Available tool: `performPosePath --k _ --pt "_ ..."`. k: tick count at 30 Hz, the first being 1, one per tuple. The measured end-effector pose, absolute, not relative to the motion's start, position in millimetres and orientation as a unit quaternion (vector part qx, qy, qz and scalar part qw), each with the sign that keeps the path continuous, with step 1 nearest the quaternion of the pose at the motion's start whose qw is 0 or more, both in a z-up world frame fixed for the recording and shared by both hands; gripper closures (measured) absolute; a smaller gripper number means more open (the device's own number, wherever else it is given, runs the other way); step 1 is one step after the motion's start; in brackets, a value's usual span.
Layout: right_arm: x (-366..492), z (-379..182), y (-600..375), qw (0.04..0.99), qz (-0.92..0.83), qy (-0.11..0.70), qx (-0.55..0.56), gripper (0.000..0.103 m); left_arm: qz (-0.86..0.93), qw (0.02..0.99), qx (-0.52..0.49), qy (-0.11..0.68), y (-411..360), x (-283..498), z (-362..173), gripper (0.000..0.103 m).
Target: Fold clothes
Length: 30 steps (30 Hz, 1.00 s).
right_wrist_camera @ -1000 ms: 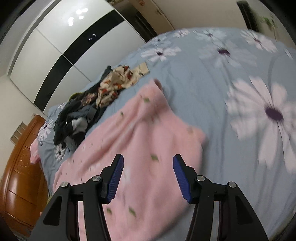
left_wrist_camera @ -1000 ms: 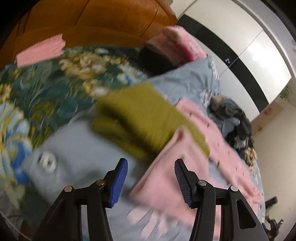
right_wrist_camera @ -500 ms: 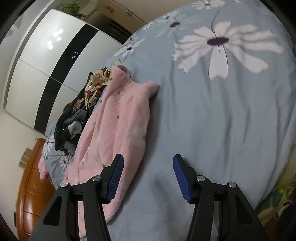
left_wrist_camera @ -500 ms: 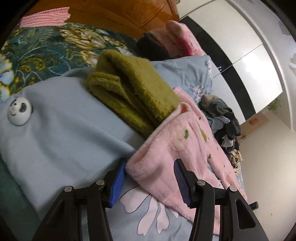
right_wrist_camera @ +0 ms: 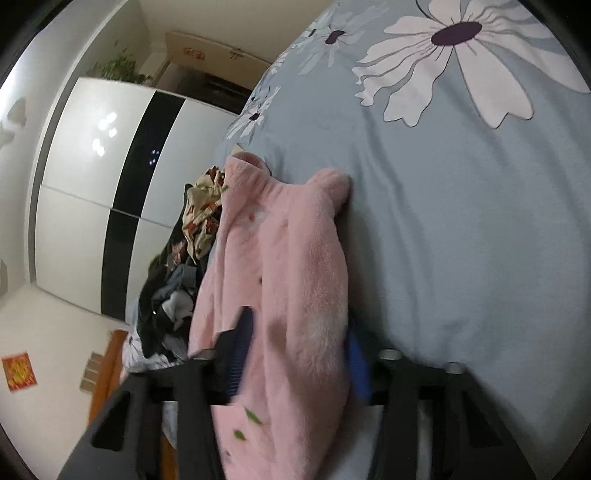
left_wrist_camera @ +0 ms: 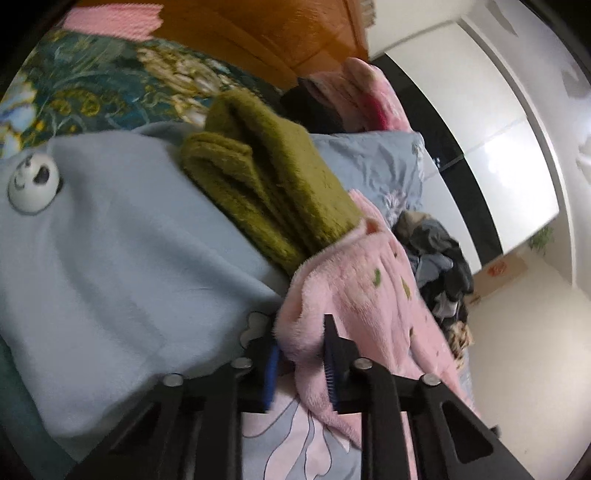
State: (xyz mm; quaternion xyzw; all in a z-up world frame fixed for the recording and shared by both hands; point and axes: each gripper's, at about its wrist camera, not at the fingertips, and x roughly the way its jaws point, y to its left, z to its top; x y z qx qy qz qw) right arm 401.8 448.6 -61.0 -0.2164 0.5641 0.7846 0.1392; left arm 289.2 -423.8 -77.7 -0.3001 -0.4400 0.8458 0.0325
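Observation:
A fluffy pink garment [left_wrist_camera: 354, 291] with small green specks lies on the blue flowered bedsheet [left_wrist_camera: 295, 446]. My left gripper [left_wrist_camera: 301, 363] is shut on one corner of it, fabric bunched between the blue pads. In the right wrist view the same pink garment [right_wrist_camera: 284, 266] stretches away over the sheet [right_wrist_camera: 461, 206], and my right gripper [right_wrist_camera: 299, 354] is closed around a thick fold of it.
A folded olive-green garment [left_wrist_camera: 269, 184] rests on a folded light-blue one with a panda patch [left_wrist_camera: 110, 266]. A pile of dark unfolded clothes [left_wrist_camera: 439, 266] lies further along the bed, also seen from the right [right_wrist_camera: 173, 295]. A wooden headboard [left_wrist_camera: 266, 33] and white wardrobe [right_wrist_camera: 92, 192] stand behind.
Both grippers have moved onto the pink garment and closed on it; half a second ago both were open, the left just reaching the corner, the right beside the garment's edge.

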Motion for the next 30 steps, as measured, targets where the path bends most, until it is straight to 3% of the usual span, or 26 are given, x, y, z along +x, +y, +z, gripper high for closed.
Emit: performPosePath --k 1,2,12,15,23,30 --pt "400 -59 447 0.14 0.784 0.563 -0.222 0.098 0.845 0.038 -0.294 -0.444 -426 291 -71 0.094" --pt "398 -56 446 0.141 0.783 0.561 -0.228 0.099 0.845 0.044 -0.287 -0.449 -428 293 -65 0.094" --pt "476 56 439 0.075 0.86 0.494 -0.102 0.1 0.858 0.097 -0.206 -0.46 -450 322 26 0.096" --pt "487 57 441 0.094 0.862 0.484 -0.116 0.1 0.85 0.095 -0.203 -0.476 -457 325 30 0.096" --pt "453 62 445 0.108 0.849 0.497 -0.144 0.1 0.834 0.08 -0.234 -0.494 -440 266 42 0.096" --pt "377 102 463 0.134 0.851 0.479 -0.168 0.099 0.84 0.077 -0.26 -0.47 -421 148 85 0.096"
